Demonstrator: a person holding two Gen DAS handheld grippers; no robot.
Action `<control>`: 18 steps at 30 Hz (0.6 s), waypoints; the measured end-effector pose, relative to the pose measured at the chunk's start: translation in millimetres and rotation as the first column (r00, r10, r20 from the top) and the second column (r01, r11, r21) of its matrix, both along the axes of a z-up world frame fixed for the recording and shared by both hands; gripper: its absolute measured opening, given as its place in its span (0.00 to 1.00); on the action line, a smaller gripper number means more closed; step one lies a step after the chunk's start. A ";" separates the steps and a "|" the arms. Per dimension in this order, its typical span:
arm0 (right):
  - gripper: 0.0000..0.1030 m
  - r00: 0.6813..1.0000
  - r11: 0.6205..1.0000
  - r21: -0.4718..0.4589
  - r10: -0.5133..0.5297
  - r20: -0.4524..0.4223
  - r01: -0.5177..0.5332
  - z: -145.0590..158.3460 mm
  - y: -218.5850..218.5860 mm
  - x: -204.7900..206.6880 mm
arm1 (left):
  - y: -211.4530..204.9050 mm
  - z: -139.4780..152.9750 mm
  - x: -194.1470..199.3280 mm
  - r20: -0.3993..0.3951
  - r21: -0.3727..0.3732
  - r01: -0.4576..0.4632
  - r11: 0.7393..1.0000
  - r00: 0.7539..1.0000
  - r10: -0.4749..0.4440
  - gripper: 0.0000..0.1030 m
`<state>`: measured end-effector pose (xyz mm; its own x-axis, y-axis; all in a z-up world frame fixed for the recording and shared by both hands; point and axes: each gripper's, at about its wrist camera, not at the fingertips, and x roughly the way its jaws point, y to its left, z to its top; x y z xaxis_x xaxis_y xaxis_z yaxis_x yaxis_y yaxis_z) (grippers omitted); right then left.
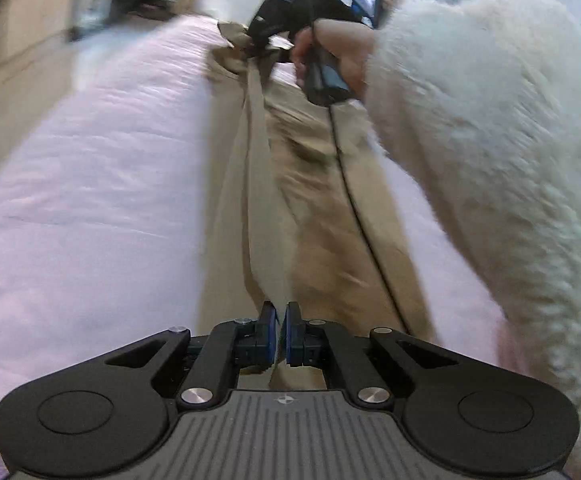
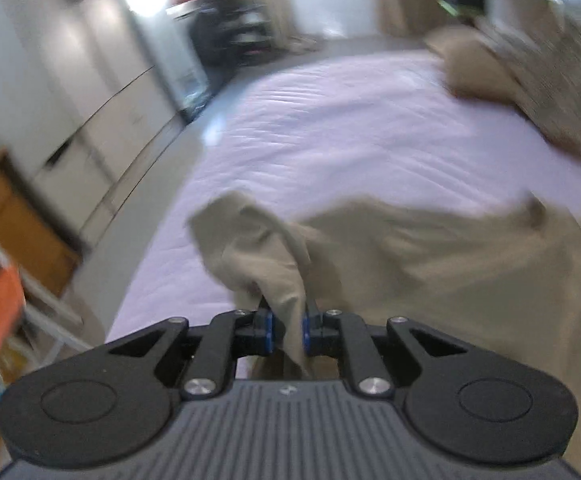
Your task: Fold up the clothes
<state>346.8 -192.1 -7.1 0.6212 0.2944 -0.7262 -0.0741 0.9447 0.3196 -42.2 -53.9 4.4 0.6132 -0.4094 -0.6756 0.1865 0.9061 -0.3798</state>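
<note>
Left gripper (image 1: 281, 332): bottom centre of the left wrist view, blue pads pressed nearly together, pinching a fold of the beige garment (image 1: 258, 216).
Right gripper (image 2: 287, 330): bottom centre of the right wrist view, fingers closed on a bunched edge of the same khaki cloth (image 2: 430, 264); also seen upper centre of the left wrist view (image 1: 268, 42), clamped on the far end of the cloth.
Beige garment: stretched lengthwise from bottom centre to upper centre of the left wrist view, taut between both grippers, dark seam line along its right side; lying over the pink sheet (image 1: 102, 168).
Hand (image 1: 338, 56): upper right of centre, wrapped around the right gripper's handle.
Sleeve (image 1: 498, 152): fluffy white, filling the right side.
Pillow (image 2: 530, 76): tan, upper right of the right wrist view, blurred.
Cabinets (image 2: 70, 92): pale, left side, blurred.
</note>
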 end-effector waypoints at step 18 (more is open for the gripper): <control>0.85 0.977 0.986 -0.083 0.130 -0.171 -0.145 20.8 -85.1 -78.0 | -23.3 11.7 -19.6 -0.044 0.033 0.195 0.980 0.980 -0.194 0.50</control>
